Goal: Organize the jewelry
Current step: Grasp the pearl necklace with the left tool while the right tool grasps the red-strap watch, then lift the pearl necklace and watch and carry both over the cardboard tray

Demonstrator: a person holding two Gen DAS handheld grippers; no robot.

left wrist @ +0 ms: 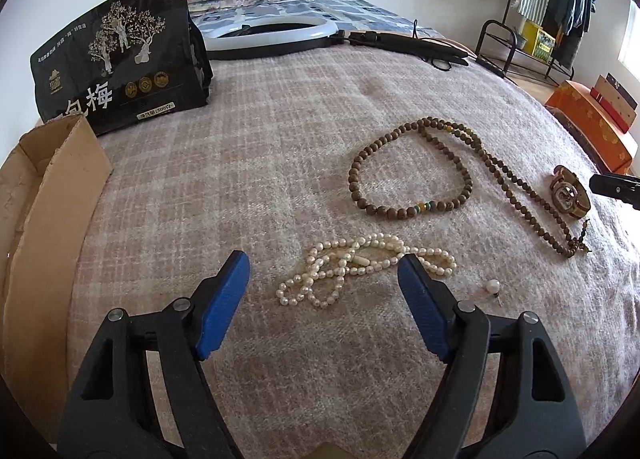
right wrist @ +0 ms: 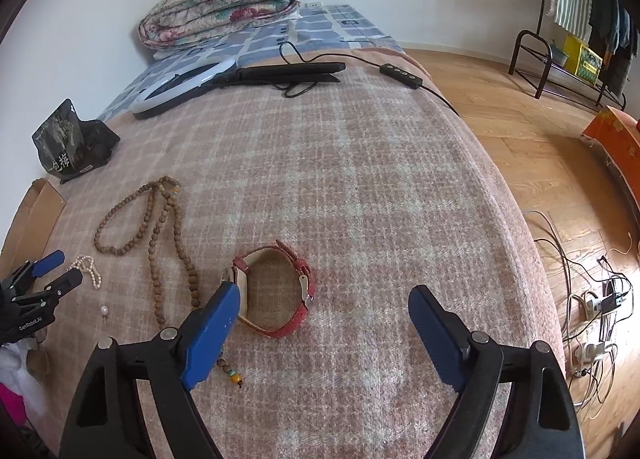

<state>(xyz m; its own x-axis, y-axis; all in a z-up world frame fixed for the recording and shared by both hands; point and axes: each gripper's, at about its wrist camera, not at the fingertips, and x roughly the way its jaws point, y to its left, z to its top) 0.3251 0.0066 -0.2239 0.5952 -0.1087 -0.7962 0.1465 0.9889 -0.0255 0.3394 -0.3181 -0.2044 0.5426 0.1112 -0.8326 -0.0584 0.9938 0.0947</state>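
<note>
A white pearl necklace (left wrist: 352, 267) lies bunched on the plaid blanket (left wrist: 280, 163), just ahead of and between the tips of my open left gripper (left wrist: 324, 259). A loose pearl earring (left wrist: 493, 286) lies right of it. A long brown wooden bead necklace (left wrist: 432, 179) lies farther off. A red-strap watch (right wrist: 276, 291) stands on its side just ahead of my open, empty right gripper (right wrist: 320, 295), by its left finger. In the right wrist view the beads (right wrist: 160, 227), pearls (right wrist: 90, 269) and left gripper (right wrist: 56, 271) show at left.
An open cardboard box (left wrist: 48, 195) sits at the left edge, a black snack bag (left wrist: 120, 63) behind it. A ring light (right wrist: 180, 87) with cable and folded quilts (right wrist: 224, 3) lie at the far end. An orange box (left wrist: 592, 127), the floor and cables lie off the right edge.
</note>
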